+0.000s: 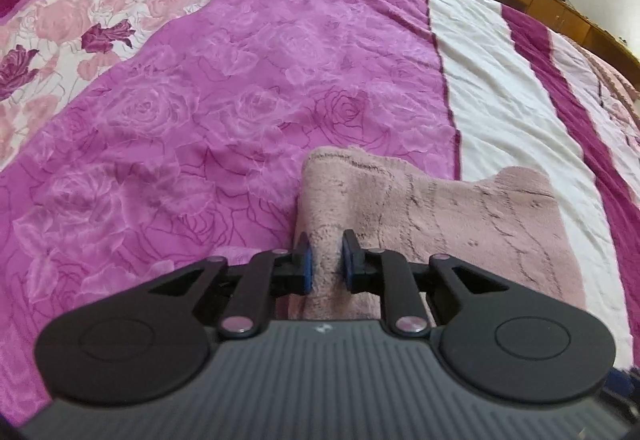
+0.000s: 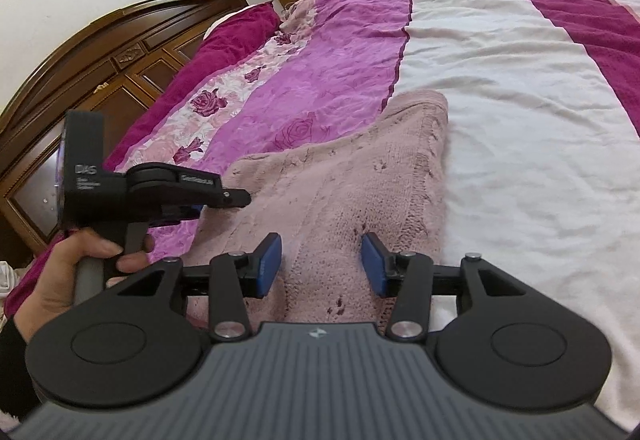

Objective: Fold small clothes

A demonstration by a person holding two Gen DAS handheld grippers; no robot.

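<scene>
My left fingers (image 1: 326, 260) pinched the pink knit's (image 1: 440, 224) left edge; my right fingers (image 2: 322, 264) stood apart (straddling it), open bed (image 2: 520, 79) at two o'clock.

Black linkage grippers (image 2: 322, 264) with 2 blue pads (image 2: 268, 264), silver pivot screws; apparently a dark sleeve (image 2: 10, 352).

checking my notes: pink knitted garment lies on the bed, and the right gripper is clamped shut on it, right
Not quite. The pink knitted garment does lie on the bed, but the right gripper is open, its blue pads standing apart over the fabric, as the right wrist view shows.
</scene>
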